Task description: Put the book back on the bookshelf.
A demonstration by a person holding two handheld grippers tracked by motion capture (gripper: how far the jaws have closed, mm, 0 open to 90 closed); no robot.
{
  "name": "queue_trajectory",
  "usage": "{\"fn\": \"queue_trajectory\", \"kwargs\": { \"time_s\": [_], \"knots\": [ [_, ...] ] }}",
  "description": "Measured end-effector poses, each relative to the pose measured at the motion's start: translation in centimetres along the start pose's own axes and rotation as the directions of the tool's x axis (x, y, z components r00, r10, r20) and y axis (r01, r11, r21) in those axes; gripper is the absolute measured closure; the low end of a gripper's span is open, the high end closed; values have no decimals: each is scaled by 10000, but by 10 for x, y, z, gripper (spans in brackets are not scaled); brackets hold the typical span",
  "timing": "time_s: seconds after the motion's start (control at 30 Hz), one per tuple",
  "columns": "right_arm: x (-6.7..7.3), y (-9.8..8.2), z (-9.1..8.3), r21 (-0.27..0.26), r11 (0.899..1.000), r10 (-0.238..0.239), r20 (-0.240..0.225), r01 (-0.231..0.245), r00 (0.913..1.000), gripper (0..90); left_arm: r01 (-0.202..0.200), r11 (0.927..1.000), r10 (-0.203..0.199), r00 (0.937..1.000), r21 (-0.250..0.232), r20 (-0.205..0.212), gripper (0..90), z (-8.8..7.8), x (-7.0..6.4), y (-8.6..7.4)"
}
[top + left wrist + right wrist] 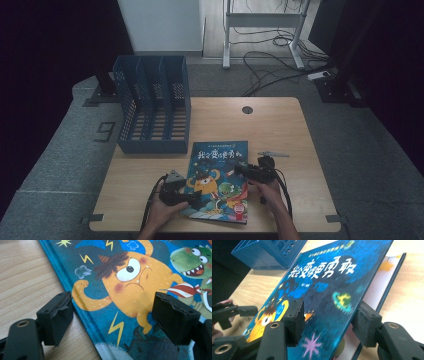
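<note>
Book (218, 178) flat on table (280, 130), white title 我会变得更勇敢, cover lifted, left gripper (112, 315) jaws wide astride spine edge, right gripper (329, 322) half-open around cover, pads clear.

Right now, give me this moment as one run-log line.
left gripper: open, astride book's spine edge | right gripper: open, front cover lifted between jaws | file rack: behind
</note>
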State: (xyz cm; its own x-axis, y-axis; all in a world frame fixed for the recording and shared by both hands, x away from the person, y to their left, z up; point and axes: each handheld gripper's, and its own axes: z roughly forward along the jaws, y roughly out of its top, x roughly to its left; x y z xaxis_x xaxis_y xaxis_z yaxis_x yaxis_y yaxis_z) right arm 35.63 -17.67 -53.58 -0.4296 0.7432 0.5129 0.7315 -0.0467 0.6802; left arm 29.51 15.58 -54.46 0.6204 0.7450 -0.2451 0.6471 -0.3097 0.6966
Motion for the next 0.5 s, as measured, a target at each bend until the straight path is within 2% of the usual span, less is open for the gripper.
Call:
{"fn": "queue_trajectory", "kwargs": {
  "time_s": [0.2, 0.5],
  "knots": [
    [-6, 7, 7, 50, 10000, -84, 104, 83, 9999, 495, 13, 10000, -13, 10000, -2, -1, 171, 0, 0, 0],
    [-11, 9, 7, -4, 10000, 4, -167, -4, 9999, 525, -20, 10000, 20, 10000, 57, 12, 169, -1, -1, -1]
  ]
}}
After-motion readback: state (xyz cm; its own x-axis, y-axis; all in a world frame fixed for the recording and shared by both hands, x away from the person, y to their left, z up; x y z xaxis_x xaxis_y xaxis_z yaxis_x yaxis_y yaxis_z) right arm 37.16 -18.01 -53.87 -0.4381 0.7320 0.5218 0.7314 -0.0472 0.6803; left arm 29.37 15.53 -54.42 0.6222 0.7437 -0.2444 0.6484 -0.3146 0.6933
